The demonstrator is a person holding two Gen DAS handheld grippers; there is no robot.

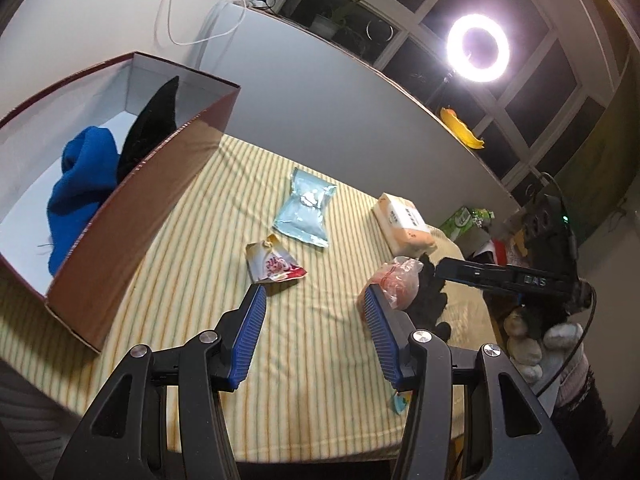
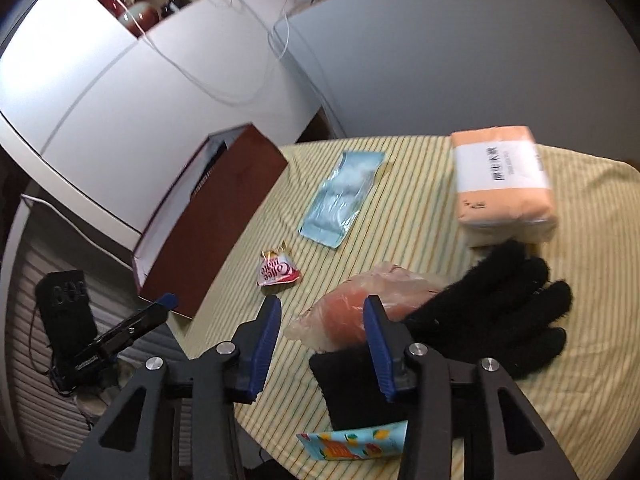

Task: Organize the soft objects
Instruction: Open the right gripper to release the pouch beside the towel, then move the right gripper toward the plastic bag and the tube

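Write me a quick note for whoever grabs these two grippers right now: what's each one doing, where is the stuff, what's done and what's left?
Left gripper: open, empty, hovering over the striped table near the red-and-white sachet.
Right gripper: open, nothing gripped, poised over the pink plastic bag beside the black glove.
Done: blue cloth and a black cloth are in the brown box.
Left on the table: glove, pink bag, sachet, pale blue pouch, tissue pack, and a fruit-print packet at the near edge.
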